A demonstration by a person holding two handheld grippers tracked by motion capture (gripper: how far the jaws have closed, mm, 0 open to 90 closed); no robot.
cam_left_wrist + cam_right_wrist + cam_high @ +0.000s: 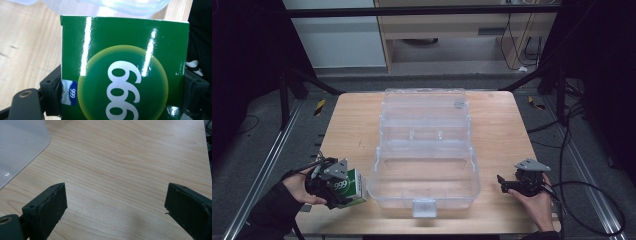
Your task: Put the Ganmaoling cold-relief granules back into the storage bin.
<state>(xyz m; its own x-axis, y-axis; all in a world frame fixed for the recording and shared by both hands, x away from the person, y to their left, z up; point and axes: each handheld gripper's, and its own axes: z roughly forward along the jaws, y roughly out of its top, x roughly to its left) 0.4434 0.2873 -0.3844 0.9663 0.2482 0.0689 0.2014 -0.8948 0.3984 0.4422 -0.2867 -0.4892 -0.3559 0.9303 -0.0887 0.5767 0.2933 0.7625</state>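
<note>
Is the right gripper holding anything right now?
No, the right gripper has its jaws spread wide over bare wooden table.

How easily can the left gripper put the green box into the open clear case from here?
Probably easily. The left gripper already holds the green box right beside the clear case, whose lid stands open, and nothing lies between them.

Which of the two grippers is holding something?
The left gripper: its jaws clamp a green box marked 999; the right gripper is open over bare table.
</note>
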